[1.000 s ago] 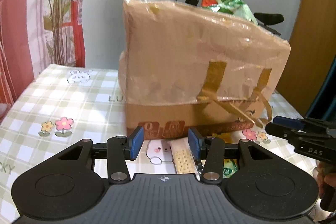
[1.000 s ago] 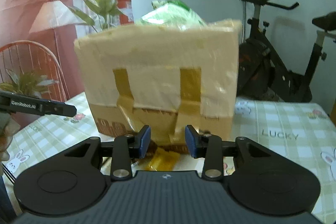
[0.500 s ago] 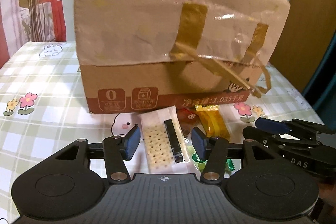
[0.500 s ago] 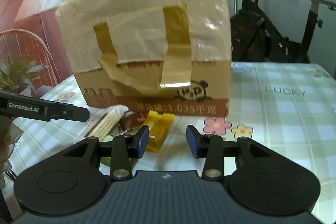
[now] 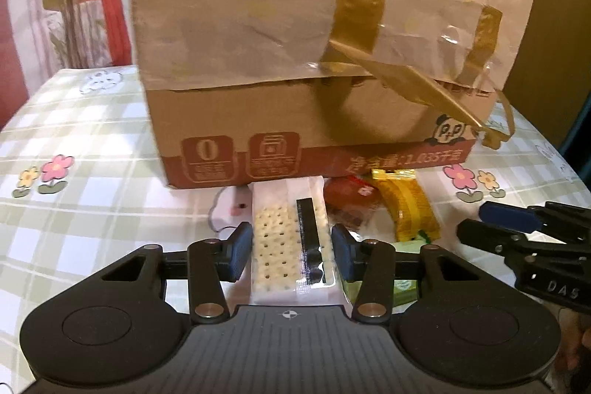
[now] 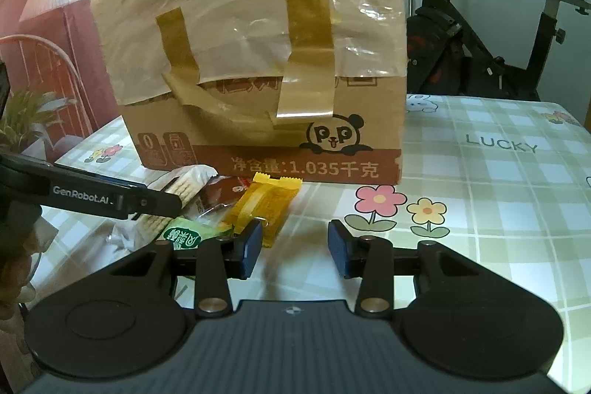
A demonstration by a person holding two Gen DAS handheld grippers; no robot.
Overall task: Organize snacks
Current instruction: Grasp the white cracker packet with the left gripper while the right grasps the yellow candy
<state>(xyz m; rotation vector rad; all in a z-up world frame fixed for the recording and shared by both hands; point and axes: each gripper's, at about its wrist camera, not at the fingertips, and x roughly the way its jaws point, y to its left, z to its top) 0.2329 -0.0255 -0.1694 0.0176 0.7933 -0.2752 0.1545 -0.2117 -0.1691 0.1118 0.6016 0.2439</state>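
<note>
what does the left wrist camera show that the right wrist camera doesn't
Only the left wrist view: the left gripper head-on, its jaws either side of the cracker pack, whose black strip shows; whether the pads press on it is unclear.

Only the right wrist view: the right gripper open over bare tablecloth, the exercise bike, the word LUCKY, the box's panda logo square on.

Both: the taped cardboard box, the yellow snack packet, the brown packet, the green packet.
</note>
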